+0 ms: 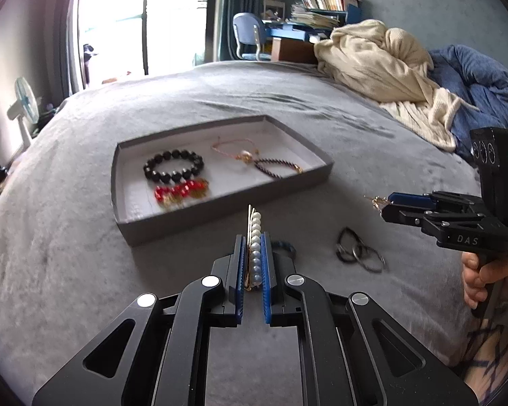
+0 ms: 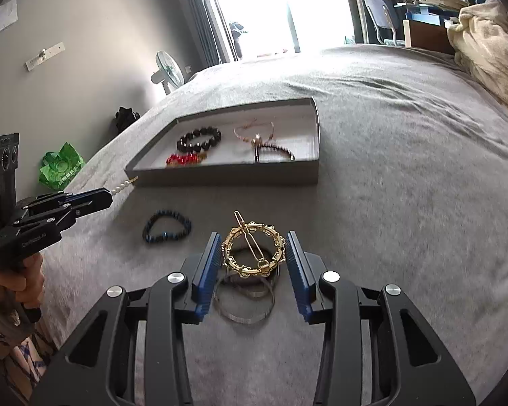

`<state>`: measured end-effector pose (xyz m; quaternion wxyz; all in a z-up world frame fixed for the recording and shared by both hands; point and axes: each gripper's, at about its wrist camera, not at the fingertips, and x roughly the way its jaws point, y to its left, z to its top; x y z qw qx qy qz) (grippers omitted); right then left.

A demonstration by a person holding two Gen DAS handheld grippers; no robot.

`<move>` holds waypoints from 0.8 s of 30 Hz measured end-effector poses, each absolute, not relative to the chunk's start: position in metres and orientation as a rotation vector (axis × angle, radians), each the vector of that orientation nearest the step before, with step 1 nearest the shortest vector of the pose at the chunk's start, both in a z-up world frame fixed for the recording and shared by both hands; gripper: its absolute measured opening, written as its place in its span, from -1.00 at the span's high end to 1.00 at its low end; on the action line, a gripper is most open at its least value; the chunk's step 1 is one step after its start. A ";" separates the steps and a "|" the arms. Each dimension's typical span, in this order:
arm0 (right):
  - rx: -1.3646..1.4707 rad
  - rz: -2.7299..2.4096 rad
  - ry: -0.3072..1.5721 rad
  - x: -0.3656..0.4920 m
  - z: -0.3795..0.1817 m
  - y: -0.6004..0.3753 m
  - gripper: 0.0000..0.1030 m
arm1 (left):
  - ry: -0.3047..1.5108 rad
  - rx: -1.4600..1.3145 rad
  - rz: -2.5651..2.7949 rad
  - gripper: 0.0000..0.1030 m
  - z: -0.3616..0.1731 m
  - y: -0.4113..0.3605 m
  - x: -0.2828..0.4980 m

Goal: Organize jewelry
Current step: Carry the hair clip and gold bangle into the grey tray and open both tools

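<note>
- Grey fleece covers the bed [image 1: 372, 155], and a shallow grey tray [image 1: 220, 218] with a pale lining sits on it toward the window end.
- Inside the tray, a black bead bracelet [image 1: 173, 165] lies near its left end, with a red bead bracelet [image 1: 181, 191] just beside it against the near wall.
- A pink cord bracelet [image 1: 235, 149] and a dark braided bracelet [image 1: 277, 168] lie touching in the tray's right half.
- The left gripper [image 1: 253, 264] is clamped nearly closed on a pearl hair clip [image 1: 255, 233], whose pearls and gold pin stick out past the blue pads [image 1: 266, 270], above the blanket at the tray's near edge.
- The right gripper [image 2: 252, 253] is partly closed on a gold ring-shaped hair clip [image 2: 253, 253], its blue pads [image 2: 206, 267] pressing the ring's two sides; the ring's pin points toward the tray.
- Silver bangles [image 2: 245, 299] lie overlapping on the blanket beneath that ring.
- A dark blue bead bracelet [image 2: 167, 226] rests on the blanket between the two grippers, near the tray's front edge.
- A hand [image 1: 484, 279] grips the right gripper's handle.
</note>
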<state>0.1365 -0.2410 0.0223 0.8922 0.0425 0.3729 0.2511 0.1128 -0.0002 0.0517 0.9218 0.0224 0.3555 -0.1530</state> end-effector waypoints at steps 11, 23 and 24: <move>0.083 0.549 0.751 0.201 0.043 -0.212 0.25 | 0.706 0.009 -0.276 0.82 0.068 0.013 0.164; 0.045 0.578 0.805 0.254 0.032 -0.173 0.25 | 0.783 -0.014 -0.172 0.82 0.042 0.041 0.217; 0.042 0.580 0.814 0.259 0.029 -0.169 0.25 | 0.790 -0.011 -0.163 0.82 0.038 0.043 0.219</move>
